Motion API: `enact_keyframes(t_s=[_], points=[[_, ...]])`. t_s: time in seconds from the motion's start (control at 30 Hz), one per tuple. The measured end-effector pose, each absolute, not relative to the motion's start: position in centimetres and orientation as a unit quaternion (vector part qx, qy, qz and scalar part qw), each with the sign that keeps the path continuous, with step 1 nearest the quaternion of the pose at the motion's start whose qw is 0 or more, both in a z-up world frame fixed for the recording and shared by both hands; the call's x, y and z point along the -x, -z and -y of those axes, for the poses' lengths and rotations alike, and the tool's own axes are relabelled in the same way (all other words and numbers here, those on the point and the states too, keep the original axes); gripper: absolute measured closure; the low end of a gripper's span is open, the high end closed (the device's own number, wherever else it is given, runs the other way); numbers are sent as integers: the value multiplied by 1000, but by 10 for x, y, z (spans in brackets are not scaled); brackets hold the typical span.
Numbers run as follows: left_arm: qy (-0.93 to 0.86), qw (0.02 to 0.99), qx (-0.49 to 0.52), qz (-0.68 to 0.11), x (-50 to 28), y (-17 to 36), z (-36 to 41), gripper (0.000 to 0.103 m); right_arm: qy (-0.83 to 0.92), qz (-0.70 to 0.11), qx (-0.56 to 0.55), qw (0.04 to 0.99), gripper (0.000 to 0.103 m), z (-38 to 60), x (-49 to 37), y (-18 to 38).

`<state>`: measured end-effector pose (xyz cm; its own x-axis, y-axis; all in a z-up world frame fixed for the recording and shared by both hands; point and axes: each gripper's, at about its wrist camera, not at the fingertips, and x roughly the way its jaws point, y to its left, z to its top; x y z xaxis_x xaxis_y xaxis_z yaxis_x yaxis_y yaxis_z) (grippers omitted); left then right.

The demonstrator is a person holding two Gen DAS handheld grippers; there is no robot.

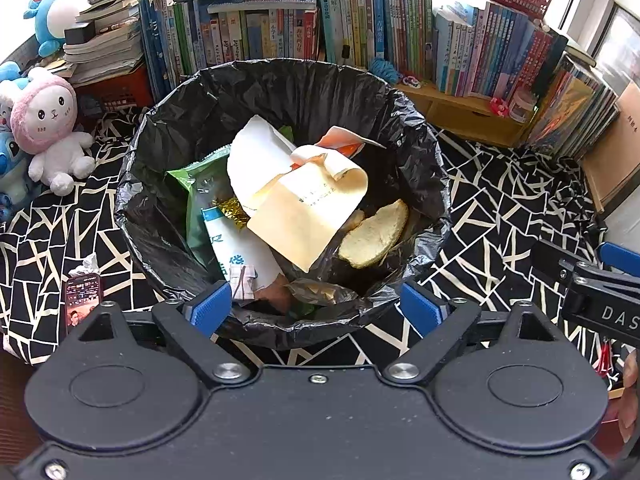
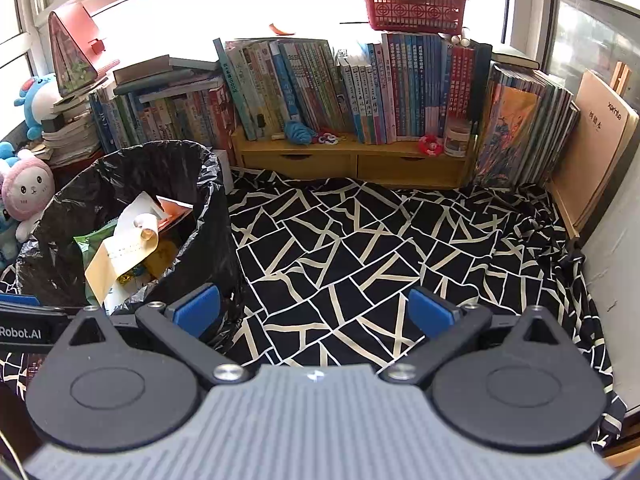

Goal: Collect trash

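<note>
A bin lined with a black bag (image 1: 416, 168) stands on the patterned cloth and holds trash: cream paper sheets (image 1: 308, 208), a green wrapper (image 1: 196, 196), a white-and-blue packet (image 1: 236, 252) and a piece of peel (image 1: 376, 236). My left gripper (image 1: 320, 308) hangs over the bin's near rim, open, with nothing between its blue pads. In the right wrist view the same bin (image 2: 200, 216) is at the left, and my right gripper (image 2: 316, 312) stands open over bare cloth to the right of it. The right gripper's body also shows at the left wrist view's right edge.
The black-and-white patterned cloth (image 2: 360, 248) covers the surface. Books (image 2: 360, 88) on a wooden shelf line the back, with a red basket (image 2: 416, 8) on top. Plush toys (image 1: 48, 128) sit at the left. A phone (image 1: 82, 300) and a crumpled tissue (image 1: 86, 264) lie left of the bin.
</note>
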<state>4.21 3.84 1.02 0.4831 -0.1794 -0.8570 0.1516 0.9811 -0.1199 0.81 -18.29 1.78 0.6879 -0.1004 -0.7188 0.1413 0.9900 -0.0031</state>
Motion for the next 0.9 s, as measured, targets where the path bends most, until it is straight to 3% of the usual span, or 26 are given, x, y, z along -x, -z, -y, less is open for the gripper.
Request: enact_keyframes(t_s=[0.1, 0.9], points=[[90, 861, 10, -501, -43, -9, -37, 5, 67, -391, -24, 918, 0, 182, -9, -16], [88, 862, 20, -500, -47, -5, -36, 6, 53, -386, -34, 920, 0, 185, -8, -15]])
